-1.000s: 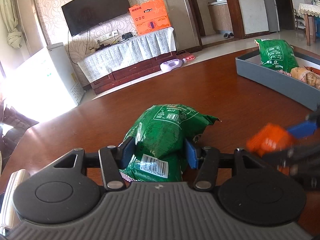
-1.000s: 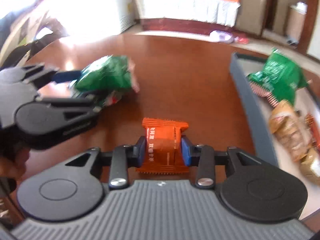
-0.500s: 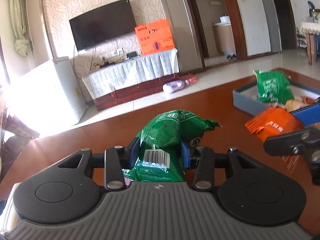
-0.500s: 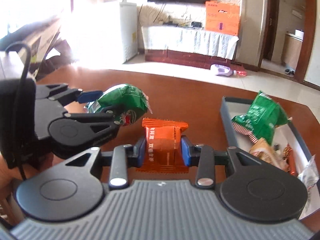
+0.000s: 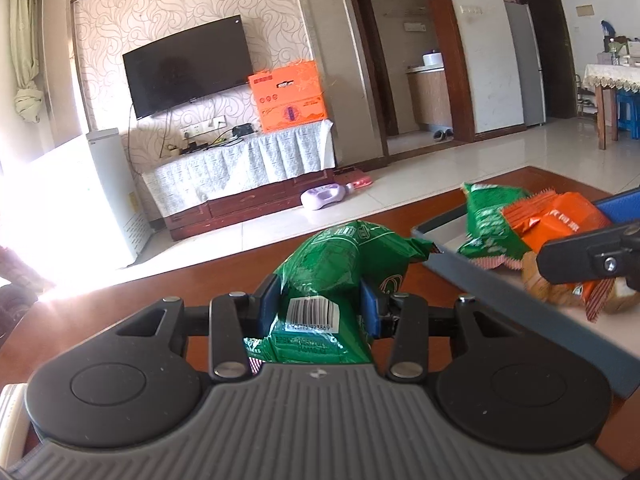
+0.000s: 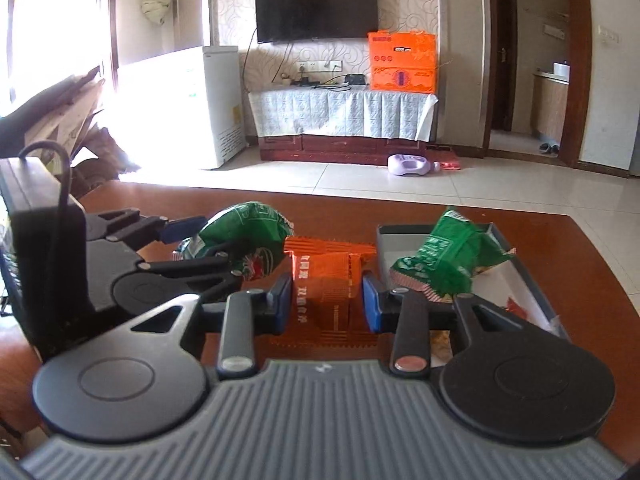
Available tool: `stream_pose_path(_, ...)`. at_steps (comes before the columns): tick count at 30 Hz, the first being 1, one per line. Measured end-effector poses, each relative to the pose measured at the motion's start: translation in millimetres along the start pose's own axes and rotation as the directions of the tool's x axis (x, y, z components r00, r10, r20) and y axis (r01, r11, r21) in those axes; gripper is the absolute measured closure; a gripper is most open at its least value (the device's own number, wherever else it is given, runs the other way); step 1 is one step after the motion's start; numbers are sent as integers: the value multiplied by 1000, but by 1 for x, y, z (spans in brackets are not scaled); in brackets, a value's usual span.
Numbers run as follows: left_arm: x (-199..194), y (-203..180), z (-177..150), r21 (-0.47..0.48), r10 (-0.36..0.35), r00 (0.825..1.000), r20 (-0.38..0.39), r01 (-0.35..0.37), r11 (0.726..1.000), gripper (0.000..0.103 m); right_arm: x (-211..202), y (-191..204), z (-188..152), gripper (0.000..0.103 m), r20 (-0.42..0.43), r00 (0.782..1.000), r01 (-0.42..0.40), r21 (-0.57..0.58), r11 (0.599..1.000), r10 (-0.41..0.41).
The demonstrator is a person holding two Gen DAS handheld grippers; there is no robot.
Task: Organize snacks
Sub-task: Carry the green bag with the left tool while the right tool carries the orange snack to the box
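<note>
My left gripper (image 5: 318,304) is shut on a green snack bag (image 5: 340,272) with a barcode, held above the brown table just left of the grey tray (image 5: 480,276). My right gripper (image 6: 325,306) is shut on an orange snack packet (image 6: 326,280), held in the air near the tray's left wall (image 6: 382,248). In the left wrist view the orange packet (image 5: 560,220) hangs over the tray. In the right wrist view the left gripper's green bag (image 6: 248,236) is to the left. Another green bag (image 6: 448,256) and a brown snack (image 5: 536,284) lie in the tray.
The brown wooden table (image 6: 580,264) ends close beyond the tray. Beyond it are tiled floor, a TV cabinet (image 6: 344,120), a white freezer (image 6: 216,104) and a purple bottle (image 6: 408,165) on the floor.
Both grippers have risen and moved toward the tray with their packets still held. The orange packet is now over the tray's edge; the green bag is close to the tray's left wall.
</note>
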State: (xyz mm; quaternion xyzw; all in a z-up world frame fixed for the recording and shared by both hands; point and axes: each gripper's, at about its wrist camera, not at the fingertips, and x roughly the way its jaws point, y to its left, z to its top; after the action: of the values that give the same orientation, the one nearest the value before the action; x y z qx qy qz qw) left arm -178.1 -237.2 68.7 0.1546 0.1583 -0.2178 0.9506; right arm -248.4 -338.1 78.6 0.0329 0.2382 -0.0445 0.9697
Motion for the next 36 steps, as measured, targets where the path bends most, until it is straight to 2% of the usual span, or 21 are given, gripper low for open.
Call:
stream_pose_path(18,9,-97,36,14,-137,989,54,137,990,55,-28,-66,-11,64,1,995,99,79,992,-99)
stream_pose_path(26,27,-141,45,4,-209,977,50,209,978,55,-33,-94,-21,64,-26,987,159,125,979,-157)
stream_pose_path(36,61,-177,53,-12,-259,965,44,260,966,55,-24,-110,-30,64,-88,980,191,156,969,-179)
